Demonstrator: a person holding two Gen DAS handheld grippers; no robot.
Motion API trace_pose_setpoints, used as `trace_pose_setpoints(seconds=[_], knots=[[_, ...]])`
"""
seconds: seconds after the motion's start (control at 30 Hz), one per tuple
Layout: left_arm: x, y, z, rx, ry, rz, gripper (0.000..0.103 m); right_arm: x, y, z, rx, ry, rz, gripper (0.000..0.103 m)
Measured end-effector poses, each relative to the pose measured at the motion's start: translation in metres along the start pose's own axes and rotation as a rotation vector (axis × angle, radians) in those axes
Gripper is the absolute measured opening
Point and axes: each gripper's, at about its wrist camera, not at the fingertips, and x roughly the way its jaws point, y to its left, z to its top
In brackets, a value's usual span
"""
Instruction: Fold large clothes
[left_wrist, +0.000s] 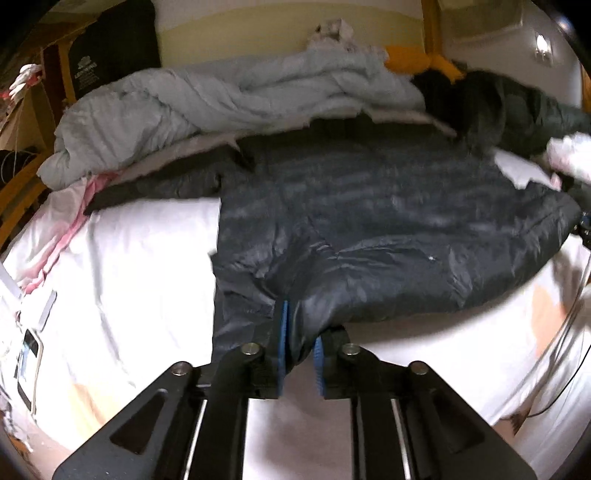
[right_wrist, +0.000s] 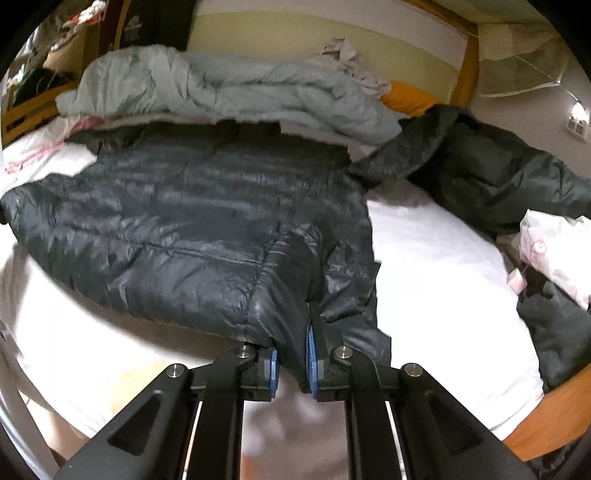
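We view from each wrist along the jaws, low and close over the bed (left_wrist: 122, 266), facing the headboard wall. Both views share the dark jacket (left_wrist: 369, 221) (right_wrist: 177, 214) and the grey duvet (left_wrist: 221, 99) (right_wrist: 229, 85) behind it; the left view sits at the jacket's left hem, the right view at its right hem.

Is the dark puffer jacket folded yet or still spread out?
Spread out: the puffer jacket lies flat across the bed, hem pinched by left gripper and right gripper.
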Motion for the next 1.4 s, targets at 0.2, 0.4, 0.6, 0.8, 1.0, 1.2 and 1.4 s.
trace_pose_setpoints(seconds=[0.2,0.4,0.6,0.8,1.0,1.2,1.4], knots=[[0.026,0.015,0.060,-0.018,-0.064,0.027,0.031,0.020,-0.017,0.059,0.058,-0.080,-0.023,0.034],[0.090,0.031,0.097,-0.060,-0.025,0.056,0.041,0.083,-0.036,0.106,0.109,-0.083,-0.054,0.061],[0.144,0.045,0.097,-0.077,-0.034,0.056,0.053,0.151,-0.050,0.095,0.159,0.044,-0.018,0.061],[0.146,0.054,0.091,-0.104,-0.072,0.078,0.086,0.164,-0.065,0.077,0.237,0.067,0.038,0.068],[0.127,0.065,0.082,-0.203,-0.068,0.020,0.102,0.136,-0.088,0.065,0.340,-0.046,0.012,0.090],[0.151,0.080,0.070,-0.331,0.038,-0.102,0.102,0.161,-0.112,0.043,0.498,0.075,0.200,0.093],[0.173,0.078,0.061,-0.368,0.097,-0.219,0.056,0.182,-0.103,0.038,0.493,0.119,0.376,0.052]])
